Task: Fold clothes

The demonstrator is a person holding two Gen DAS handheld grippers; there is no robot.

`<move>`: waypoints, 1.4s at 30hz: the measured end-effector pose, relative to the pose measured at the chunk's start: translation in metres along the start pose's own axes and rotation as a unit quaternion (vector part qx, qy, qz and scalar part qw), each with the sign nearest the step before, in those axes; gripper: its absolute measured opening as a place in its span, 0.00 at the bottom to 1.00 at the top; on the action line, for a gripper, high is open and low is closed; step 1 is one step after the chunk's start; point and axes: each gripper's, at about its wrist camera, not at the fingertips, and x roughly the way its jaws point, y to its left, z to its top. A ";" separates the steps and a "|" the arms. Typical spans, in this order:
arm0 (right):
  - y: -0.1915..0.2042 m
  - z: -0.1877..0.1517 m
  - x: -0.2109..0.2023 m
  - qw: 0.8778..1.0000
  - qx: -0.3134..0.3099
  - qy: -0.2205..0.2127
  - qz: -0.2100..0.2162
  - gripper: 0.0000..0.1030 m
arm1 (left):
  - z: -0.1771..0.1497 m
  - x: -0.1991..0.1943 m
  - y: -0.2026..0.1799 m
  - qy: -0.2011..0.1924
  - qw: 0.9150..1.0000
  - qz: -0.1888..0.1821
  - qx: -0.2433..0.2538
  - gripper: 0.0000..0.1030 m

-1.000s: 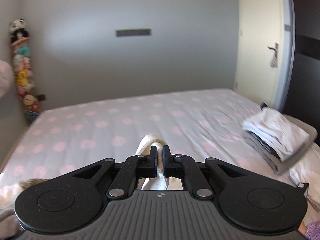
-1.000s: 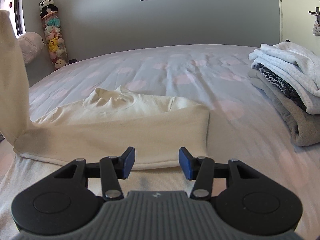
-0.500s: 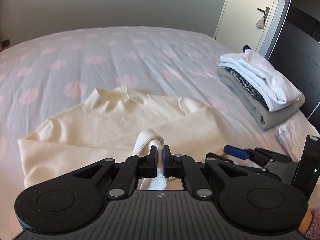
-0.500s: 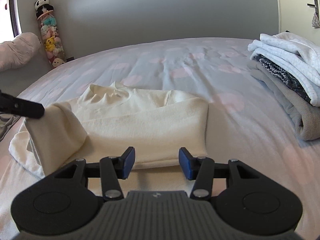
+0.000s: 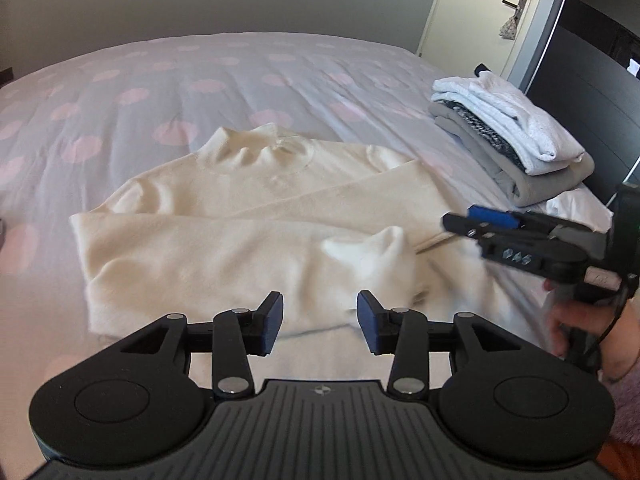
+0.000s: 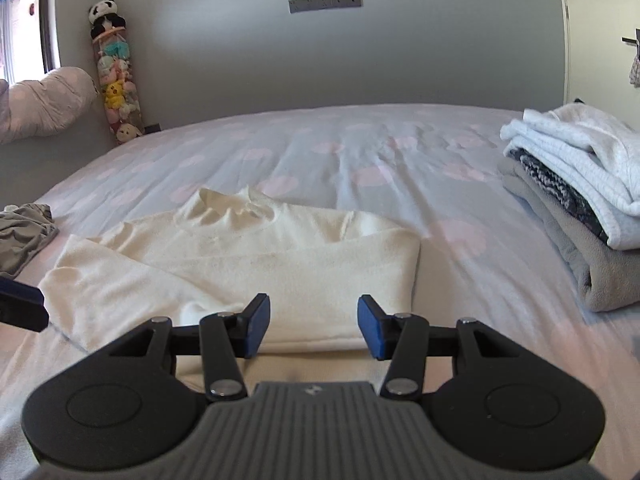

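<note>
A cream high-neck sweater (image 5: 256,208) lies on the bed, collar away from me, both sleeves folded across its body. In the left wrist view its cuff (image 5: 372,248) looks blurred, lying on the near right part. My left gripper (image 5: 319,320) is open just above the sweater's near edge, nothing between its fingers. My right gripper (image 6: 314,326) is open too, low over the sweater (image 6: 280,264) at its near hem. From the left wrist view the right gripper (image 5: 476,224) shows side-on at the right, held by a hand (image 5: 576,320).
A stack of folded clothes (image 6: 576,196) sits on the right of the polka-dot bedspread (image 6: 360,152). A grey garment (image 6: 24,232) lies crumpled at the left edge. A pillow (image 6: 44,104) and a tube of plush toys (image 6: 114,80) stand far left; a door (image 5: 492,12) is far right.
My left gripper carried the sleeve down across the sweater, then opened and let the cuff drop. The right gripper stayed open near the hem.
</note>
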 end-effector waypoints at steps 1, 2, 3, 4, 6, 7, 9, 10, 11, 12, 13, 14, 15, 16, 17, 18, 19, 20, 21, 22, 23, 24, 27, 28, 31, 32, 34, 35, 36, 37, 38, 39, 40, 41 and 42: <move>0.002 0.001 -0.004 1.000 0.001 -0.005 0.010 0.51 | -0.006 -0.003 0.007 0.001 1.000 0.017 -0.002 0.37; 0.004 0.002 -0.006 1.000 0.005 -0.006 0.024 0.51 | -0.012 -0.004 0.016 0.003 0.999 0.034 -0.007 0.37; 0.007 0.001 -0.006 0.999 0.010 0.000 0.033 0.51 | -0.018 -0.006 0.026 0.004 0.999 0.049 -0.017 0.37; 0.009 0.000 -0.006 0.999 0.015 0.009 0.040 0.51 | -0.024 -0.007 0.035 0.003 0.998 0.063 -0.026 0.37; 0.013 -0.002 -0.002 0.998 0.028 0.035 0.050 0.51 | -0.032 -0.010 0.050 -0.008 0.996 0.079 -0.048 0.37; 0.014 -0.003 -0.001 0.996 0.042 0.047 0.059 0.51 | -0.036 -0.011 0.057 -0.015 0.994 0.086 -0.059 0.37; 0.016 -0.007 0.000 0.991 0.076 0.067 0.084 0.49 | -0.042 -0.010 0.070 -0.023 0.992 0.093 -0.080 0.37; 0.018 -0.008 0.001 0.989 0.088 0.075 0.095 0.48 | -0.043 -0.009 0.075 -0.025 0.991 0.094 -0.089 0.37; 0.021 -0.010 0.002 0.987 0.096 0.082 0.104 0.47 | -0.043 -0.007 0.078 -0.026 0.991 0.094 -0.094 0.37; 0.024 -0.011 0.003 0.984 0.103 0.090 0.112 0.44 | -0.043 -0.006 0.081 -0.028 0.991 0.094 -0.095 0.37; 0.027 -0.013 0.004 0.982 0.110 0.097 0.120 0.44 | -0.043 -0.006 0.083 -0.031 0.991 0.094 -0.094 0.37; 0.030 -0.015 0.005 0.980 0.114 0.105 0.124 0.44 | -0.041 -0.004 0.082 -0.035 0.991 0.096 -0.087 0.37; 0.034 -0.018 0.006 0.979 0.118 0.112 0.126 0.43 | -0.040 -0.003 0.082 -0.040 0.991 0.099 -0.079 0.37; 0.038 -0.020 0.008 0.978 0.117 0.119 0.124 0.42 | -0.038 -0.002 0.080 -0.047 0.991 0.104 -0.069 0.37; 0.040 -0.021 0.009 0.978 0.115 0.125 0.121 0.42 | -0.037 -0.001 0.079 -0.054 0.991 0.109 -0.058 0.37; 0.042 -0.022 0.011 0.978 0.113 0.129 0.118 0.41 | -0.035 0.000 0.078 -0.058 0.991 0.113 -0.050 0.37; 0.042 -0.023 0.013 0.977 0.118 0.134 0.118 0.39 | -0.034 0.002 0.077 -0.063 0.990 0.117 -0.042 0.37; 0.042 -0.024 0.014 0.975 0.126 0.139 0.119 0.36 | -0.033 0.004 0.077 -0.066 0.990 0.120 -0.036 0.37; 0.041 -0.026 0.015 0.972 0.139 0.146 0.124 0.29 | -0.034 0.006 0.078 -0.064 0.990 0.120 -0.035 0.37; 0.039 -0.028 0.017 0.967 0.153 0.154 0.129 0.23 | -0.035 0.007 0.079 -0.062 0.990 0.121 -0.034 0.37; 0.039 -0.031 0.017 0.964 0.166 0.161 0.134 0.20 | -0.036 0.009 0.080 -0.060 0.990 0.121 -0.033 0.37; 0.040 -0.032 0.016 0.963 0.172 0.160 0.135 0.11 | -0.037 0.011 0.081 -0.058 0.990 0.122 -0.033 0.37; 0.039 -0.024 0.007 0.965 0.170 0.148 0.133 0.04 | -0.040 0.013 0.086 -0.053 0.990 0.121 -0.038 0.37; 0.039 -0.019 0.003 0.967 0.166 0.144 0.131 0.04 | -0.040 0.013 0.088 -0.053 0.990 0.120 -0.042 0.37; 0.037 -0.005 -0.009 0.971 0.154 0.130 0.126 0.04 | -0.041 0.010 0.092 -0.056 0.990 0.116 -0.053 0.37; 0.035 0.002 -0.012 0.974 0.145 0.128 0.118 0.04 | -0.041 0.010 0.093 -0.057 0.990 0.115 -0.056 0.37; 0.028 0.018 -0.016 0.979 0.122 0.129 0.098 0.04 | -0.041 0.008 0.095 -0.059 0.990 0.113 -0.063 0.37; 0.025 0.025 -0.017 0.982 0.104 0.131 0.084 0.04 | -0.041 0.007 0.097 -0.060 0.990 0.112 -0.066 0.37; 0.022 0.032 -0.017 0.985 0.083 0.133 0.069 0.04 | -0.041 0.006 0.098 -0.061 0.990 0.111 -0.069 0.37; 0.017 0.038 -0.015 0.986 0.065 0.140 0.055 0.04 | -0.041 0.005 0.099 -0.061 0.989 0.111 -0.072 0.37; 0.011 0.043 -0.013 0.987 0.049 0.148 0.043 0.04 | -0.041 0.004 0.100 -0.062 0.989 0.110 -0.075 0.37; 0.005 0.046 -0.010 0.986 0.035 0.158 0.030 0.04 | -0.041 0.003 0.101 -0.063 0.989 0.109 -0.079 0.37; 0.000 0.047 -0.007 0.985 0.023 0.169 0.017 0.04 | -0.041 0.002 0.103 -0.065 0.989 0.108 -0.083 0.37; -0.005 0.046 -0.003 0.984 0.015 0.178 0.006 0.04 | -0.040 0.001 0.104 -0.068 0.988 0.106 -0.088 0.37; -0.010 0.043 0.002 0.983 0.010 0.186 -0.003 0.04 | -0.040 0.000 0.106 -0.070 0.988 0.105 -0.092 0.37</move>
